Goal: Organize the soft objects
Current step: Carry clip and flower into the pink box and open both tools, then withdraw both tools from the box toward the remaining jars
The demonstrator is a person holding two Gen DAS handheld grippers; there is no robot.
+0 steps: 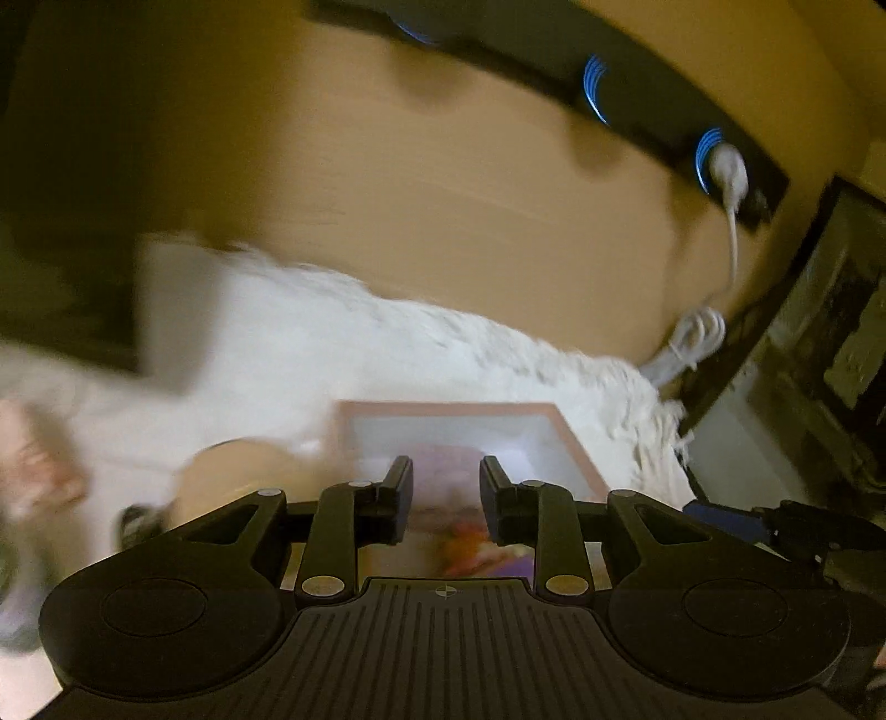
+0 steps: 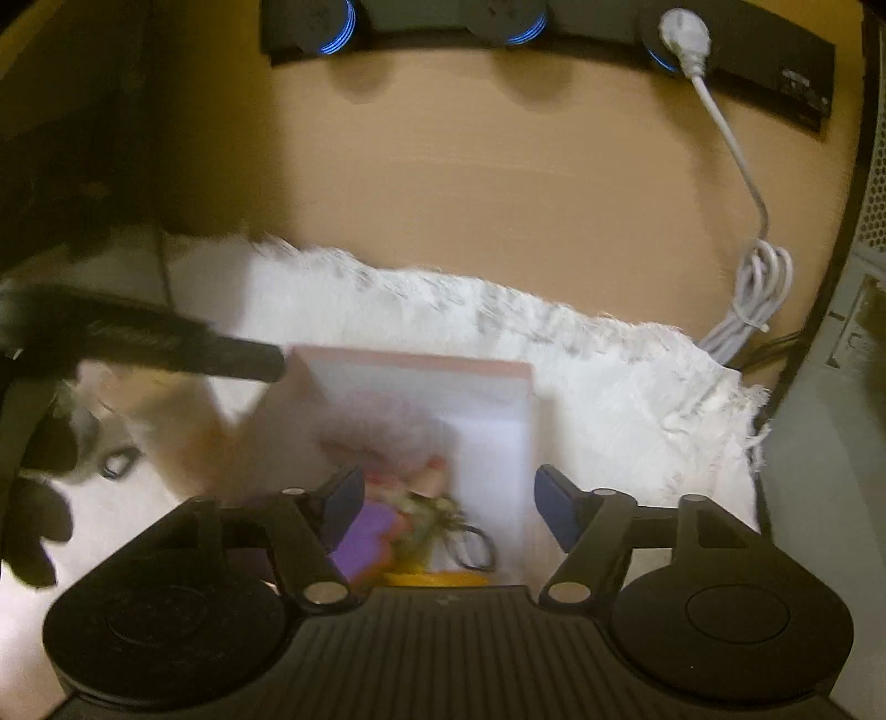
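Note:
A pink-rimmed white box (image 1: 531,437) sits on a fluffy white rug (image 1: 387,343). It holds blurred soft objects in pink, purple and orange (image 1: 470,537). My left gripper (image 1: 446,476) hovers over the box, jaws partly open with nothing clearly between them. In the right wrist view the same box (image 2: 498,421) holds a purple soft toy (image 2: 362,534) and a multicoloured one (image 2: 426,498). My right gripper (image 2: 446,493) is open above them. A tan plush shape (image 1: 221,487) lies left of the box. The left arm crosses in the right wrist view (image 2: 166,343).
A black power strip with blue-lit sockets (image 2: 554,27) lies on the wooden floor (image 2: 498,166). A white plug and coiled cable (image 2: 753,288) lie at the rug's right edge. A black-and-white plush (image 2: 66,443) lies at the left. Dark furniture stands at the right (image 1: 819,343).

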